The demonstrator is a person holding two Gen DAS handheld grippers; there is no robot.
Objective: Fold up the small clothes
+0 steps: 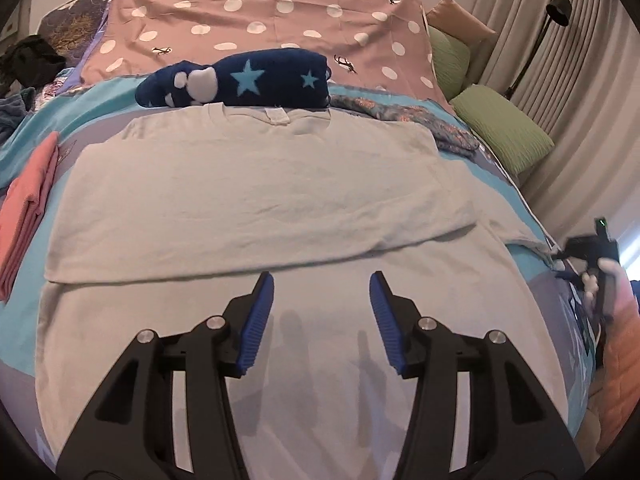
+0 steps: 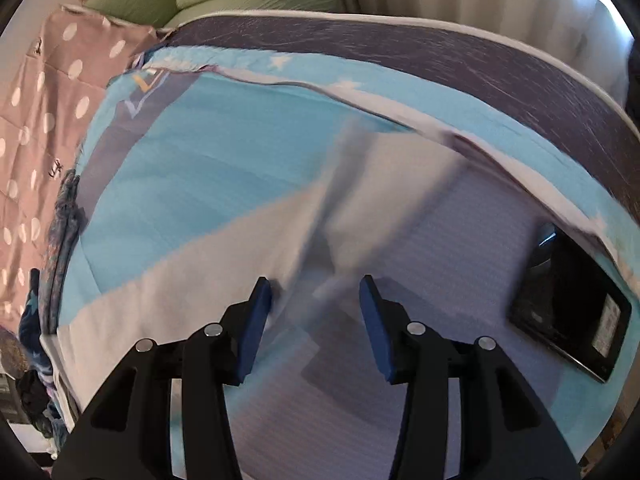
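T-shirt [image 1: 256, 184] — pale grey, flat, top folded down

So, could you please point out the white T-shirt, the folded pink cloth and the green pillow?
white T-shirt [image 1: 256, 184]: left wrist view, on its folded-over upper half.
folded pink cloth [image 1: 28, 208]: left wrist view, on its middle.
green pillow [image 1: 504, 132]: left wrist view, on its top face.

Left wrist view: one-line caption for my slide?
Open left gripper hovers over a half-folded white T-shirt on the bed, star-patterned navy garment beyond.
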